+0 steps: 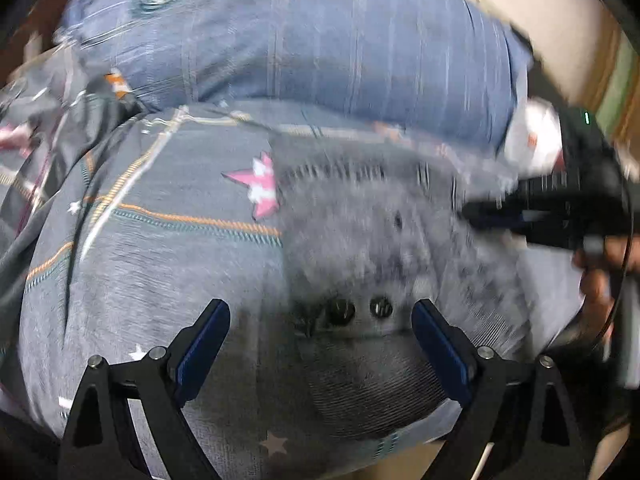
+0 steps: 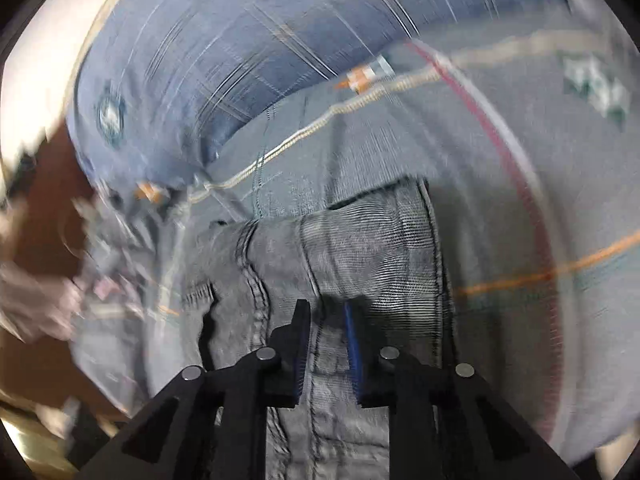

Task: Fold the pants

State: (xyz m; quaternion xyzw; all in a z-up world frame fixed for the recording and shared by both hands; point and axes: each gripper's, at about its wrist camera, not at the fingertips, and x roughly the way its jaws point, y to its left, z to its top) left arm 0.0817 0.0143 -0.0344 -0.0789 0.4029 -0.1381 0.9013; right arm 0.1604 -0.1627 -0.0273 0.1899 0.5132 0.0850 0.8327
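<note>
Two blue-padded fingers of the right gripper [image 2: 326, 344] were narrowed around one ribbed grey pants [image 2: 360, 248] fold; left gripper [image 1: 320, 344] gaped wide above its two metal buttons [image 1: 362, 310].

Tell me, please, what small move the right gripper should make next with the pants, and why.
Probably close the right gripper firmly on the pants before pulling. Its jaws stand narrowly apart with a grey fabric fold and seam between them, but the blur hides whether the pads press on it. The left gripper hangs wide open over the buttons, holding nothing, so the fold depends on the right one.
</note>
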